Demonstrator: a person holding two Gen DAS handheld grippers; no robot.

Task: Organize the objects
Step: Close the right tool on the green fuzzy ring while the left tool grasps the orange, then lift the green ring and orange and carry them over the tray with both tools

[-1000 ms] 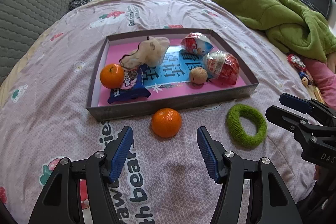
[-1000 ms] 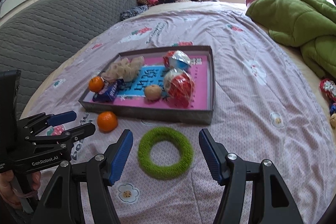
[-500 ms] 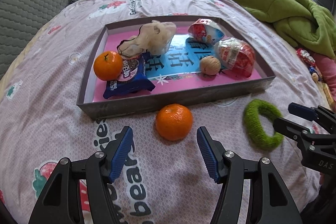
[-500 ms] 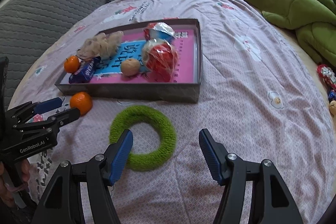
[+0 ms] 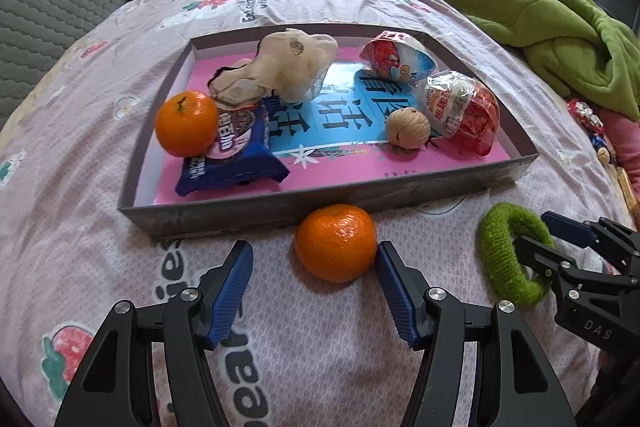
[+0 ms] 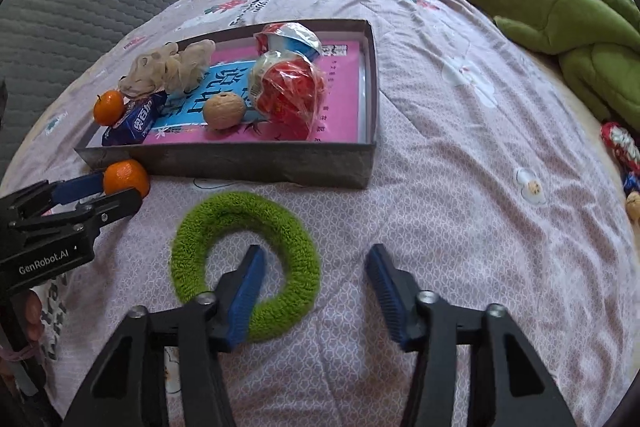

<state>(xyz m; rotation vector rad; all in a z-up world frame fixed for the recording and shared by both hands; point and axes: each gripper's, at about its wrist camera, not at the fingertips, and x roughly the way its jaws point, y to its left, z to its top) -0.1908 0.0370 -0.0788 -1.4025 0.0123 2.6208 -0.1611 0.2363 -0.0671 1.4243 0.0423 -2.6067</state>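
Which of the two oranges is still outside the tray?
The orange on the bedsheet, just in front of the tray's near wall, between the left gripper's fingers. The other orange lies inside the tray, against the blue snack packet.

In front of the grey tray with its pink-and-blue printed floor, I see an orange mandarin, a fuzzy green ring and my blue-padded tongs.

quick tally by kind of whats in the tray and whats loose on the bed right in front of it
tangerines: 2 — in tray, loose
wrapped egg treats: 2
walnut: 1
blue snack packet: 1
beige scrunchie: 1
green ring: 1
total: 8
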